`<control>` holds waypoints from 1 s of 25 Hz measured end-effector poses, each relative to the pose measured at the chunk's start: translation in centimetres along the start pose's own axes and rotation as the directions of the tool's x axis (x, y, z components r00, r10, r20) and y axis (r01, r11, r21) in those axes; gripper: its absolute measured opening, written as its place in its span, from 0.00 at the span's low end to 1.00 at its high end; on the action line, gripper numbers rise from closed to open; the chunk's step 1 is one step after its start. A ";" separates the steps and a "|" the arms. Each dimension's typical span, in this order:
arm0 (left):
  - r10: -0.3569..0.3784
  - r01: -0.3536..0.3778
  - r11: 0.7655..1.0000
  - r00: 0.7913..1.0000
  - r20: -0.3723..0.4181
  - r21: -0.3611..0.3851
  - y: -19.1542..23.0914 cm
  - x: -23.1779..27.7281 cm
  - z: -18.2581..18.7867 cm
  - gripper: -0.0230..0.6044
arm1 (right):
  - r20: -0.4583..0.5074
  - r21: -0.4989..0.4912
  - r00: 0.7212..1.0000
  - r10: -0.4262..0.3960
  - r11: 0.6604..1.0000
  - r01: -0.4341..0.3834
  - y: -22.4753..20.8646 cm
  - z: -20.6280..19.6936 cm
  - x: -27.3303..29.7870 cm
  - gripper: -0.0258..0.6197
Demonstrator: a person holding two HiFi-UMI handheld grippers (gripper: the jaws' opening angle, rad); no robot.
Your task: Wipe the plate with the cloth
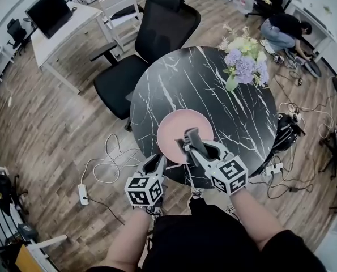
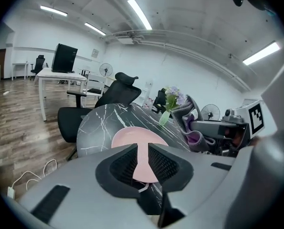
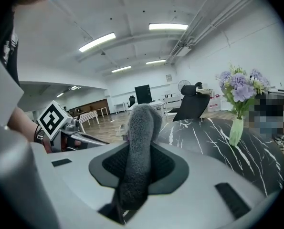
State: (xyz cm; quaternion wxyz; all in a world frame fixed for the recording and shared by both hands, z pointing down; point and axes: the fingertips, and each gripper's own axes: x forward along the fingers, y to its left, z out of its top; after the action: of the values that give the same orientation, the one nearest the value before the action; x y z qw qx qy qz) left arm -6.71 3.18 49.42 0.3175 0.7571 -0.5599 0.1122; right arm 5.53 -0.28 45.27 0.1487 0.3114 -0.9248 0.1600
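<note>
Bright strip-lights (image 2: pixel 139 13); warped, perhaps soft edges

Plate (image 1: pixel 171 130) at the near edge of the table (image 1: pixel 213 89), vase of flowers (image 1: pixel 231 83) at its far right, chair (image 1: pixel 157 33) behind, desk (image 1: pixel 60 35) far left

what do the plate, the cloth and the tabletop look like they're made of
Plate: smooth matte pink, likely ceramic or melamine; no glare. Cloth: grey, fuzzy nap, probably microfibre or fleece. Tabletop: black with white veins, slight sheen; marble or a marble-look laminate, can't tell which.

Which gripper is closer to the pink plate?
Right. The right gripper holds the cloth over the near edge of the plate; the left gripper sits just short of that edge.
</note>
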 end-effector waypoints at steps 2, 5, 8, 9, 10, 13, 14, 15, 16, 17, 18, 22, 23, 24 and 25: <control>0.038 -0.038 0.999 0.999 -0.014 -0.008 0.7 0.5 0.0 0.20 | -0.008 0.023 1.000 0.022 0.999 -0.022 -0.5 -0.2 0.7 0.21; 0.083 -0.085 0.996 0.996 -0.041 -0.037 1.7 1.2 -0.4 0.22 | -0.020 0.065 0.998 0.055 0.996 -0.053 -1.1 -0.8 1.7 0.21; 0.111 -0.117 0.991 0.991 -0.074 -0.070 2.7 2.2 -1.1 0.22 | -0.036 0.082 0.996 0.079 0.994 -0.076 -1.8 -1.5 2.4 0.21; 0.120 -0.127 0.989 0.989 -0.087 -0.078 2.9 2.7 -1.5 0.22 | -0.042 0.085 0.995 0.085 0.993 -0.081 -2.1 -1.7 2.6 0.21; 0.129 -0.138 0.987 0.986 -0.101 -0.083 3.2 3.2 -1.8 0.22 | -0.049 0.088 0.995 0.092 0.992 -0.087 -2.4 -1.9 2.8 0.21; 0.156 -0.171 0.980 0.977 -0.148 -0.099 4.0 4.5 -3.1 0.23 | -0.073 0.097 0.991 0.113 0.990 -0.106 -3.1 -2.8 3.2 0.21; 0.163 -0.182 0.977 0.973 -0.163 -0.111 4.3 4.9 -3.5 0.23 | -0.081 0.098 0.989 0.120 0.989 -0.112 -3.2 -3.0 3.3 0.21; 0.170 -0.193 0.973 0.969 -0.177 -0.125 4.6 5.3 -3.9 0.23 | -0.088 0.100 0.988 0.127 0.988 -0.118 -3.3 -3.3 3.3 0.21; 0.177 -0.205 0.969 0.966 -0.190 -0.137 4.9 5.6 -4.3 0.24 | -0.096 0.101 0.987 0.132 0.987 -0.122 -3.4 -3.5 3.4 0.21; 0.185 -0.217 0.965 0.961 -0.204 -0.147 5.3 5.8 -4.6 0.24 | -0.105 0.102 0.985 0.135 0.987 -0.125 -3.4 -3.7 3.4 0.21; 0.192 -0.228 0.961 0.958 -0.215 -0.156 5.6 6.1 -4.9 0.24 | -0.114 0.103 0.984 0.137 0.987 -0.126 -3.5 -3.9 3.5 0.21; 0.201 -0.247 0.953 0.949 -0.241 -0.177 6.6 7.1 -5.4 0.24 | -0.151 0.116 0.978 0.146 0.985 -0.129 -3.7 -5.0 4.0 0.21; 0.200 -0.246 0.953 0.949 -0.244 -0.175 6.7 7.3 -5.4 0.24 | -0.161 0.119 0.976 0.150 0.984 -0.132 -3.6 -5.3 4.2 0.21; 0.199 -0.244 0.954 0.949 -0.246 -0.172 6.8 7.5 -5.3 0.24 | -0.171 0.119 0.973 0.153 0.984 -0.134 -3.4 -5.6 4.3 0.21; 0.196 -0.242 0.955 0.948 -0.250 -0.169 6.9 7.8 -5.3 0.24 | -0.182 0.118 0.971 0.155 0.984 -0.135 -3.3 -5.9 4.5 0.21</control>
State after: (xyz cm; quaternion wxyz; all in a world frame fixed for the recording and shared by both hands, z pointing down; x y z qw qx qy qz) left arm -9.38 -0.82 60.05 0.4394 0.6365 -0.6084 0.1779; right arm 5.23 -2.88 52.92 0.2079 0.2333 -0.9171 0.2477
